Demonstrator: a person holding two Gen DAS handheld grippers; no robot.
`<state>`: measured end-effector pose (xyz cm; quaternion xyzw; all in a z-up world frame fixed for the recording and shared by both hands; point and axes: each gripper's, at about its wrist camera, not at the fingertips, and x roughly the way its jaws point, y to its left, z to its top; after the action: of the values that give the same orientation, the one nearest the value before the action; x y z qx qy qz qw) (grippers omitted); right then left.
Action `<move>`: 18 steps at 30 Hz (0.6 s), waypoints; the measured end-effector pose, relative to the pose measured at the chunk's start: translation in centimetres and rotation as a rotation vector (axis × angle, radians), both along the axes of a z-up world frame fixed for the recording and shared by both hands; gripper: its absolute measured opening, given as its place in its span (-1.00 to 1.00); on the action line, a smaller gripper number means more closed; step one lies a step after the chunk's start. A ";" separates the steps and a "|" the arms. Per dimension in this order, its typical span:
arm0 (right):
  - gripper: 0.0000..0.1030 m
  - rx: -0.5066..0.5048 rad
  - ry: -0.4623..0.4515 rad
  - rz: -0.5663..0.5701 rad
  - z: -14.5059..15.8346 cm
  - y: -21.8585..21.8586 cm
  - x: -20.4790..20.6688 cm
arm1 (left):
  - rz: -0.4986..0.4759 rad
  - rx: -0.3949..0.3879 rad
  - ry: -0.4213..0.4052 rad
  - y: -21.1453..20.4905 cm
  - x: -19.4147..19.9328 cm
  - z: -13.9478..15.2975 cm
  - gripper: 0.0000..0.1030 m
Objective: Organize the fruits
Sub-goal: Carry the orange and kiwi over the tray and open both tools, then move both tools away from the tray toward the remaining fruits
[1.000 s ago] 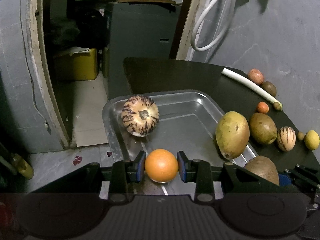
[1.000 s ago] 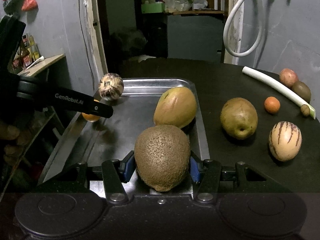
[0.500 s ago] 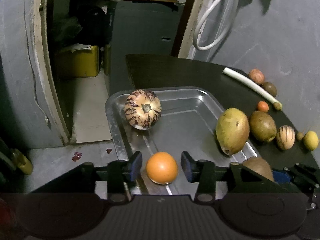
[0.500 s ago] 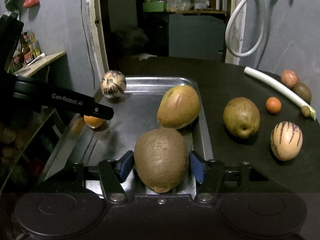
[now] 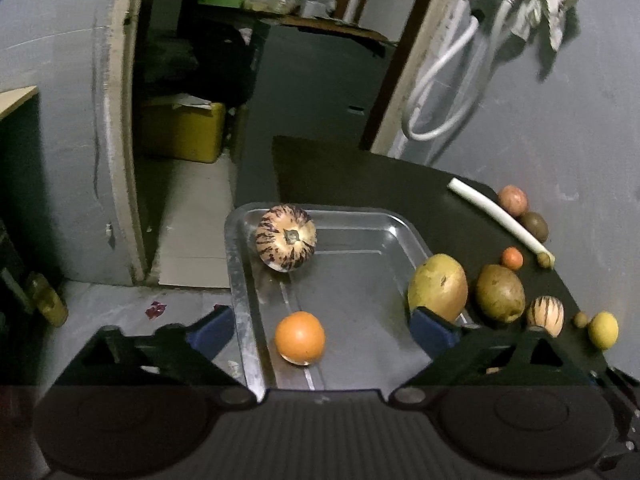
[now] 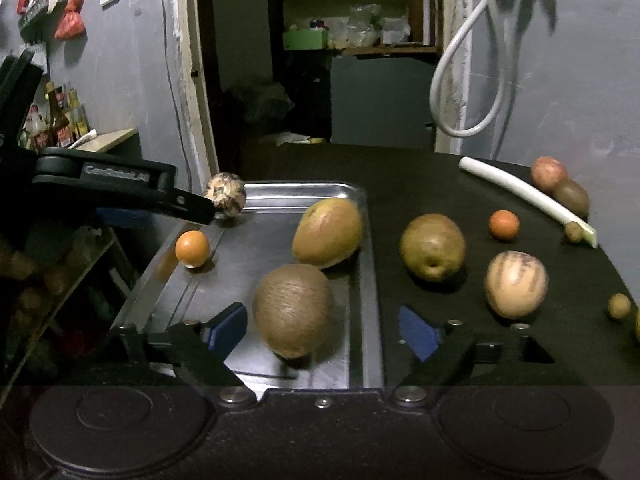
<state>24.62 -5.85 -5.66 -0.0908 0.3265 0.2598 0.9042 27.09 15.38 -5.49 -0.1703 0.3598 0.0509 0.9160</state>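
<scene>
the left gripper [image 5: 322, 330] has just been opened wide — the orange [image 5: 299, 337] lies free between its pads on the metal tray [image 5: 240, 304]. the right gripper [image 6: 323, 330] has likewise been spread, and the brown kiwi [image 6: 292, 310] sits untouched between its pads, beside the mango [image 6: 327, 232] — both in the tray.

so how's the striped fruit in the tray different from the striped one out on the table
The striped fruit in the tray sits at the far left corner of the metal tray; the striped fruit on the table rests on the dark tabletop among other loose fruit. The tray one shows bolder dark stripes and its stem end faces the left camera; the table one looks paler, with fainter stripes. Both are cream-coloured and rounded.
</scene>
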 end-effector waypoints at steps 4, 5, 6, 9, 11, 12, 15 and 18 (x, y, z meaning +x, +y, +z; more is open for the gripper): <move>0.86 0.017 -0.010 -0.018 0.9 -2.2 -0.7 | 0.057 -0.016 0.018 -0.8 -1.1 0.7 0.99; 0.88 0.021 -0.012 -0.024 1.1 -2.8 -0.9 | 0.070 -0.024 0.028 -1.0 -1.3 0.8 0.99; 0.91 0.026 -0.013 -0.029 1.3 -3.4 -1.2 | 0.084 -0.035 0.038 -1.2 -1.5 0.9 0.99; 0.98 0.031 -0.017 -0.054 1.7 -5.4 -1.8 | 0.118 -0.060 0.059 -2.2 -2.4 1.0 0.99; 0.99 0.033 -0.020 -0.072 1.9 -6.7 -2.2 | 0.130 -0.057 0.073 -3.2 -3.0 1.0 0.99; 0.99 0.032 -0.018 -0.081 2.0 -7.4 -2.4 | 0.131 -0.050 0.081 -3.9 -3.4 1.0 0.99; 0.99 0.031 -0.018 -0.112 2.2 -9.6 -3.0 | 0.095 -0.040 0.101 -6.1 -4.1 0.9 0.99; 0.99 0.030 -0.013 -0.155 2.2 -12.1 -3.6 | 0.033 -0.013 0.113 -8.8 -4.6 0.9 0.99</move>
<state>21.04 -17.95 -3.47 -0.0533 0.3228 0.1932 0.9250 22.51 6.61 -4.61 -0.1788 0.4082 0.0730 0.8922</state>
